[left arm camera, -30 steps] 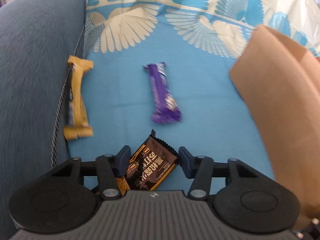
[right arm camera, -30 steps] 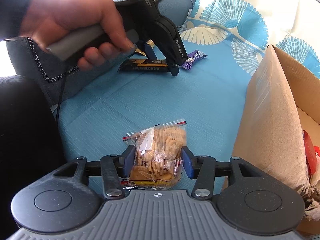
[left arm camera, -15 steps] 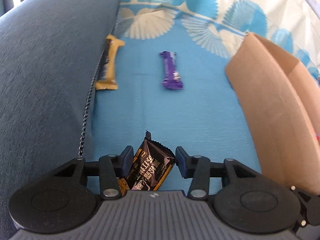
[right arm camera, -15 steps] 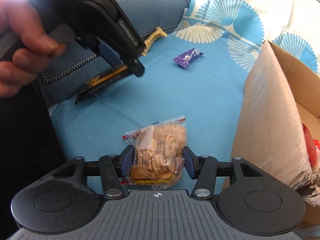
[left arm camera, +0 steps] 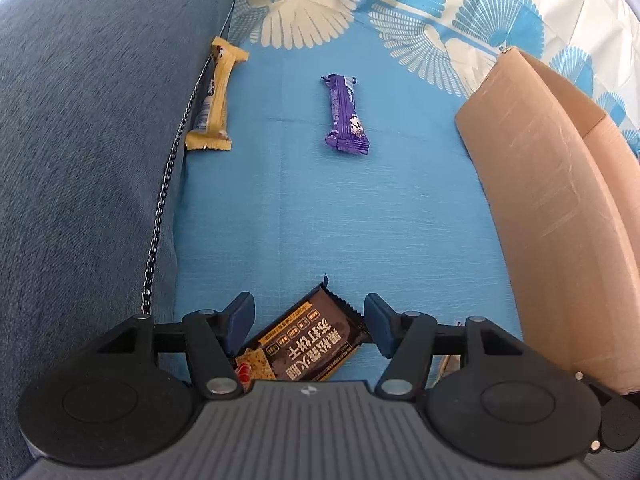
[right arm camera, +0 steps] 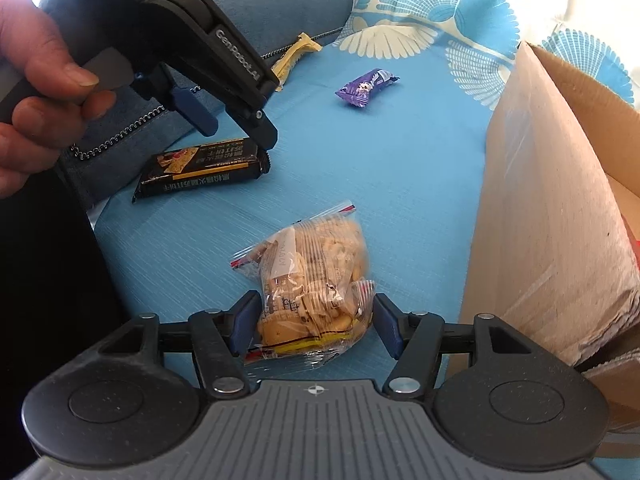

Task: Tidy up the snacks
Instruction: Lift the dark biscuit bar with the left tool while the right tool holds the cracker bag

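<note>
A: Down at the bottom of the left wrist view, the left gripper (left arm camera: 308, 322) had just been opening, and the dark cracker packet (left arm camera: 306, 350) lay slantwise between its fingers, the right pad at the packet's corner, the left one clear of it. From the right wrist view that packet (right arm camera: 204, 168) lay flat on the blue sheet (right arm camera: 360, 160), with the fingers hanging above its right end. Nothing was gripped.

B: And the right gripper (right arm camera: 314, 320)?

A: Same story. Its jaws had just been opening too, and the clear bag of biscuits (right arm camera: 310, 276) sat between them at bottom centre, the left pad right against the plastic, the right one just off it. I judged that loose rather than held.

B: So how should they have gone about it?

A: Squaring the left fingers across the packet's narrow width looked wise; it lay crooked and could skid out. The bag looked soft and crinkly, so a gentle, low squeeze seemed best.

B: Where would it all go?

A: Probably the cardboard box (right arm camera: 560, 208) along the right edge. Further up lay a purple bar (left arm camera: 346, 114) mid-frame and a yellow bar (left arm camera: 214, 98) against the blue cushion (left arm camera: 88, 140) at upper left.
</note>
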A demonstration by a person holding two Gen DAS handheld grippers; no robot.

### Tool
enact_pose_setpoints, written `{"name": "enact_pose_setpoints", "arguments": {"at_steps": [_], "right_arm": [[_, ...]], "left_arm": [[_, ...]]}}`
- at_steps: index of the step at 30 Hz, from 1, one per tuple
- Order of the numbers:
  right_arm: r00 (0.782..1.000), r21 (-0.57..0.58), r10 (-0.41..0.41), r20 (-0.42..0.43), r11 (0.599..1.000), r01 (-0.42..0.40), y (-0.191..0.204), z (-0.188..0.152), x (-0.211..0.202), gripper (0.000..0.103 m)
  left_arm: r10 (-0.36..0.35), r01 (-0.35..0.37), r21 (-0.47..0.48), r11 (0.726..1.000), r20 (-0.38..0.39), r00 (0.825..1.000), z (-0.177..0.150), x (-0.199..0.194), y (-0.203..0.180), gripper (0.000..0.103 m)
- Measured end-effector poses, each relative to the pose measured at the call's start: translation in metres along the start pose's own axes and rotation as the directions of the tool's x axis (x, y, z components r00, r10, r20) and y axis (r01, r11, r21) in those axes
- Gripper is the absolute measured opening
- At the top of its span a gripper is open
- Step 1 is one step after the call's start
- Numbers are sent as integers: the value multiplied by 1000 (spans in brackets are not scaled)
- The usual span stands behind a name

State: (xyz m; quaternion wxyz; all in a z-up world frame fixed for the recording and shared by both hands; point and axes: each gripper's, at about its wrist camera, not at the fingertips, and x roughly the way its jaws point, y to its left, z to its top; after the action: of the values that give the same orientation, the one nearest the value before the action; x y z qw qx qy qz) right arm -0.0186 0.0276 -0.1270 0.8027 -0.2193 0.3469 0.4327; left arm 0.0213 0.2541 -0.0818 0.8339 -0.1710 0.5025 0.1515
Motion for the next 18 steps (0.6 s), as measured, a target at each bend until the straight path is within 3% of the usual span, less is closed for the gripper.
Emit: {"name": "enact_pose_setpoints", "arguments": {"at_steps": [7, 13, 18], "right_arm": [[1000, 5, 2, -2, 1000, -2, -1, -1, -2, 63], [1000, -9, 1, -1, 1000, -1, 3, -2, -6, 63], [1000, -17, -4, -3, 1000, 4, 4, -1, -7, 63]], "left_arm": [[-31, 31, -15, 999, -50, 998, -5, -3, 0, 66], [-43, 42, -20, 999, -69, 997, -8, -5, 1, 77], [-18, 21, 32, 999, -96, 995, -9, -2, -7, 83]]}}
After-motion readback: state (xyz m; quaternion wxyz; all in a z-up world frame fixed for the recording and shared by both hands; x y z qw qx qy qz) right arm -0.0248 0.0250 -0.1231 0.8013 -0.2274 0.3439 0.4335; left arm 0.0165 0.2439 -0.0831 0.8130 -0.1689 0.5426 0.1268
